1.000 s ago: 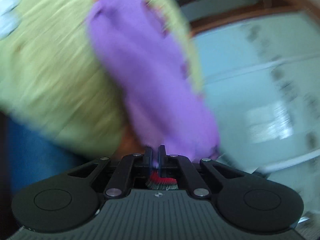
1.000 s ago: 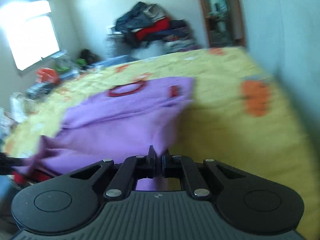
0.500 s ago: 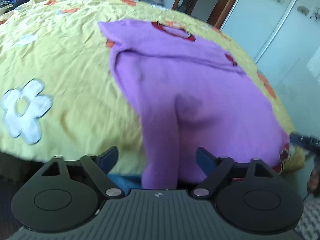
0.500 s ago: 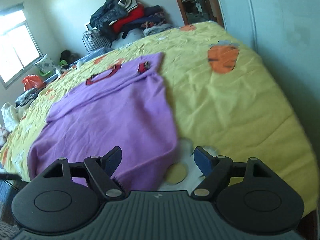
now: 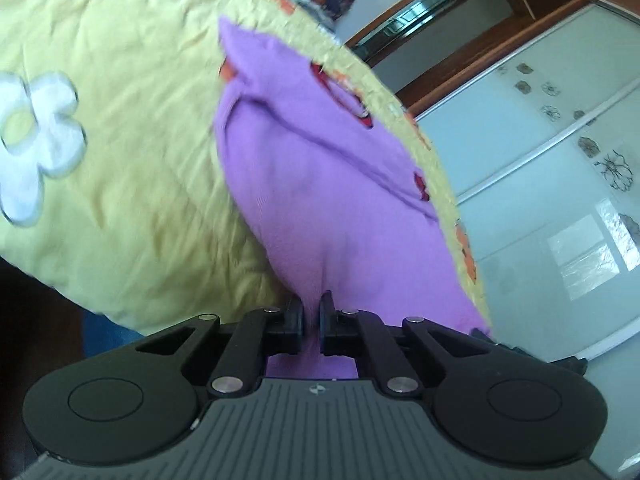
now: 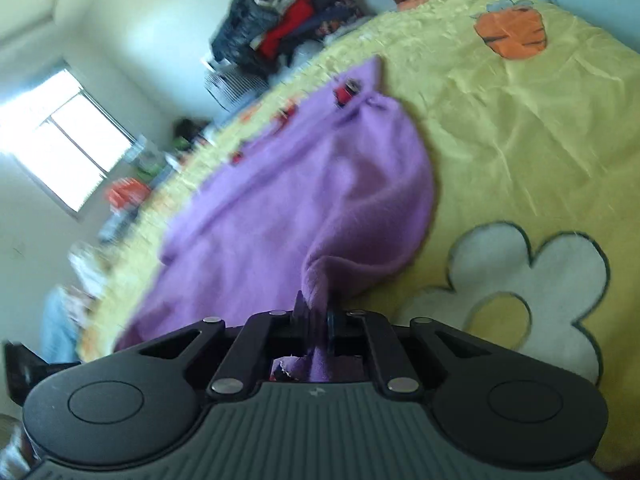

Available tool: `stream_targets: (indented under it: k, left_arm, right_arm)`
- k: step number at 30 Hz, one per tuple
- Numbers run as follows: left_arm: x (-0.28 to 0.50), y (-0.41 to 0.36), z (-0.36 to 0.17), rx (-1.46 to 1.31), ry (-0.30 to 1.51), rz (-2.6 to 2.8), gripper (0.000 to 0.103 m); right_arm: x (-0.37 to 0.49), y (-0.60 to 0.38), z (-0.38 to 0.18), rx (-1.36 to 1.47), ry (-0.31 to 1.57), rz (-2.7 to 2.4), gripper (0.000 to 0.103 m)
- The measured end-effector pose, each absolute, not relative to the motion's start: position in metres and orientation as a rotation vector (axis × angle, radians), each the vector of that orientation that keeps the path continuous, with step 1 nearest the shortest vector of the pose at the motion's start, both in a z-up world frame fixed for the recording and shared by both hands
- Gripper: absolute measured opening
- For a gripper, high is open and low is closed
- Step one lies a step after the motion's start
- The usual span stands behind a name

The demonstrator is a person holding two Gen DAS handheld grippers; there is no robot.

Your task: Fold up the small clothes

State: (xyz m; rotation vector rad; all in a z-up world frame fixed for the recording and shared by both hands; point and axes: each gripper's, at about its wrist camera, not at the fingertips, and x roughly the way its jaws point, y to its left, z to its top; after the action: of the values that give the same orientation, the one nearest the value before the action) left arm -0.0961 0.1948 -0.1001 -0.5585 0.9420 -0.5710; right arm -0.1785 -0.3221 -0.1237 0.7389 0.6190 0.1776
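A small purple top (image 5: 320,184) with red trim lies on a yellow bedspread (image 5: 120,184). My left gripper (image 5: 311,312) is shut on the top's near hem, on the left side of the garment. In the right wrist view the same purple top (image 6: 288,208) stretches away across the bedspread (image 6: 520,128). My right gripper (image 6: 316,312) is shut on a bunched fold of the hem at the garment's right corner. Both views are tilted.
The bedspread carries white flower patches (image 6: 520,288) and an orange carrot patch (image 6: 512,32). A pile of clothes (image 6: 280,32) sits past the far end of the bed. A window (image 6: 60,148) is at the left. Wardrobe doors (image 5: 560,184) stand to the right.
Half a second ago both grippers were open at the hem. Now both have shut on the purple top, and both views have tilted.
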Motion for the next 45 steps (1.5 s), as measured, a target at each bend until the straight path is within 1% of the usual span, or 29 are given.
stream_targets:
  k: [2, 4, 6, 8, 9, 10, 11, 12, 13, 15, 19, 20, 22, 27, 28, 29, 30, 31, 32, 33, 34, 35, 36, 37, 44, 45]
  left_arm:
    - [-0.107, 0.200, -0.090, -0.489, 0.936, -0.599, 0.004]
    - [-0.120, 0.197, -0.095, -0.329, 0.979, -0.582, 0.003]
    - [-0.134, 0.202, -0.114, -0.261, 1.032, -0.550, 0.003]
    - [-0.147, 0.204, -0.132, -0.235, 1.051, -0.536, 0.004]
    - [-0.151, 0.205, -0.137, -0.247, 1.033, -0.536, 0.011]
    - [-0.154, 0.203, -0.140, -0.248, 1.015, -0.556, 0.021]
    - [-0.156, 0.199, -0.142, -0.229, 0.992, -0.577, 0.047]
    - [-0.158, 0.195, -0.144, -0.201, 0.972, -0.585, 0.079]
    - [-0.159, 0.190, -0.146, -0.183, 0.954, -0.600, 0.089]
    - [-0.156, 0.181, -0.149, -0.177, 0.922, -0.639, 0.085]
    - [-0.154, 0.163, -0.165, -0.119, 0.954, -0.632, 0.086]
    - [-0.153, 0.161, -0.168, -0.109, 0.946, -0.641, 0.087]
    - [-0.148, 0.158, -0.176, -0.110, 0.966, -0.622, 0.093]
    - [-0.128, 0.150, -0.196, -0.141, 0.973, -0.592, 0.095]
    - [-0.123, 0.148, -0.201, -0.163, 0.979, -0.591, 0.095]
    - [-0.119, 0.147, -0.205, -0.194, 0.994, -0.603, 0.091]
    - [-0.117, 0.144, -0.210, -0.218, 0.994, -0.623, 0.073]
    - [-0.117, 0.143, -0.209, -0.242, 1.000, -0.659, 0.058]
    - [-0.117, 0.141, -0.208, -0.265, 1.024, -0.700, 0.034]
    - [-0.119, 0.140, -0.207, -0.280, 1.035, -0.736, 0.023]
    - [-0.124, 0.140, -0.204, -0.280, 1.018, -0.760, 0.017]
    - [-0.129, 0.142, -0.199, -0.290, 1.005, -0.786, 0.008]
    - [-0.132, 0.146, -0.196, -0.320, 0.999, -0.802, 0.004]
    - [-0.135, 0.152, -0.193, -0.356, 0.993, -0.811, 0.003]
    - [-0.142, 0.176, -0.185, -0.438, 0.981, -0.802, 0.002]
    - [-0.141, 0.178, -0.183, -0.458, 0.971, -0.809, 0.002]
  right_arm:
    - [-0.195, -0.336, -0.107, 0.732, 0.570, 0.148, 0.007]
    - [-0.212, -0.348, -0.097, 0.642, 0.562, 0.064, 0.004]
    - [-0.227, -0.359, -0.100, 0.518, 0.642, -0.036, 0.006]
    - [-0.239, -0.371, -0.111, 0.533, 0.696, -0.056, 0.008]
    - [-0.246, -0.374, -0.111, 0.538, 0.688, -0.069, 0.018]
    - [-0.249, -0.373, -0.110, 0.535, 0.683, -0.073, 0.037]
    - [-0.250, -0.373, -0.108, 0.534, 0.676, -0.051, 0.049]
    - [-0.251, -0.370, -0.106, 0.529, 0.655, -0.021, 0.072]
    - [-0.254, -0.365, -0.102, 0.512, 0.624, -0.002, 0.080]
    - [-0.250, -0.352, -0.101, 0.469, 0.624, 0.006, 0.080]
    - [-0.256, -0.344, -0.108, 0.471, 0.599, 0.042, 0.080]
    - [-0.260, -0.342, -0.109, 0.480, 0.586, 0.051, 0.080]
    - [-0.265, -0.340, -0.112, 0.497, 0.575, 0.057, 0.080]
    - [-0.273, -0.341, -0.119, 0.523, 0.537, 0.054, 0.080]
    - [-0.273, -0.340, -0.120, 0.519, 0.531, 0.050, 0.080]
    - [-0.272, -0.339, -0.121, 0.509, 0.533, 0.045, 0.080]
    - [-0.270, -0.338, -0.121, 0.492, 0.542, 0.048, 0.080]
    - [-0.268, -0.336, -0.120, 0.470, 0.554, 0.046, 0.080]
    - [-0.266, -0.334, -0.118, 0.441, 0.571, 0.036, 0.080]
    - [-0.265, -0.332, -0.117, 0.407, 0.587, 0.025, 0.080]
    - [-0.263, -0.332, -0.115, 0.377, 0.597, 0.005, 0.080]
    - [-0.263, -0.332, -0.115, 0.356, 0.611, -0.023, 0.080]
    - [-0.262, -0.334, -0.116, 0.350, 0.629, -0.054, 0.080]
    - [-0.261, -0.337, -0.118, 0.363, 0.645, -0.061, 0.080]
    - [-0.259, -0.340, -0.122, 0.388, 0.646, -0.008, 0.080]
    - [-0.258, -0.339, -0.123, 0.375, 0.641, 0.015, 0.068]
